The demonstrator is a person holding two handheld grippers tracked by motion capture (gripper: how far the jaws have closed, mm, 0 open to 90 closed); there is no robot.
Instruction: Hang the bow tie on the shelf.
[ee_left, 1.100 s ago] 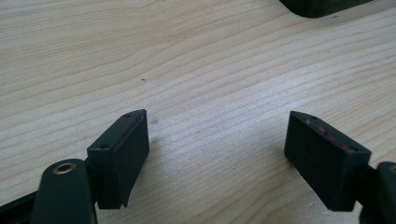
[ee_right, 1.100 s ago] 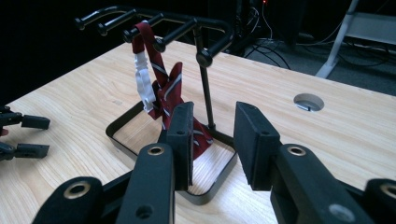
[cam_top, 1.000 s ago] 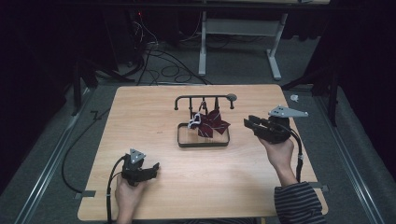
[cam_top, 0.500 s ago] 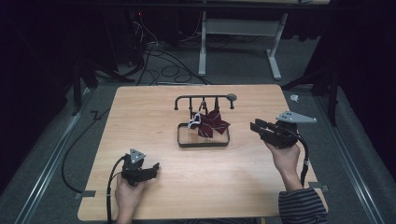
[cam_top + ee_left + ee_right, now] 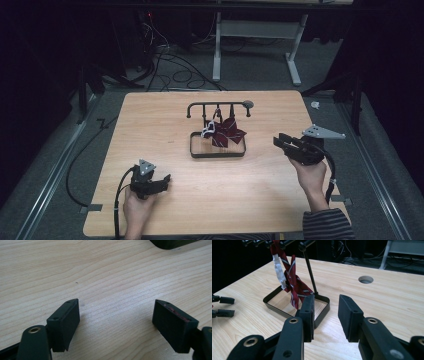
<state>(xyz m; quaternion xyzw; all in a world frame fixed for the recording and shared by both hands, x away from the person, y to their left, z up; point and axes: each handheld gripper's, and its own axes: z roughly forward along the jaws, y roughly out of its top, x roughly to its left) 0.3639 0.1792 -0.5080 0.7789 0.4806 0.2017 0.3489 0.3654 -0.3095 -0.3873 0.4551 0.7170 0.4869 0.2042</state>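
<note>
1. A black rack [image 5: 218,106] is standing mid-table [image 5: 150,115], its rectangular base frame [image 5: 218,154] lying flat on the wood.
2. A dark red striped bow [image 5: 227,133] with a white strap [image 5: 208,131] is hanging from the rack's bar, drooping inside the frame.
3. The right hand-held gripper [image 5: 278,141] is hovering just right of the frame, jaws partly apart and gripping nothing.
4. The left hand-held gripper [image 5: 165,179] is sitting low near the table's front, jaws wide apart and gripping nothing.
</note>
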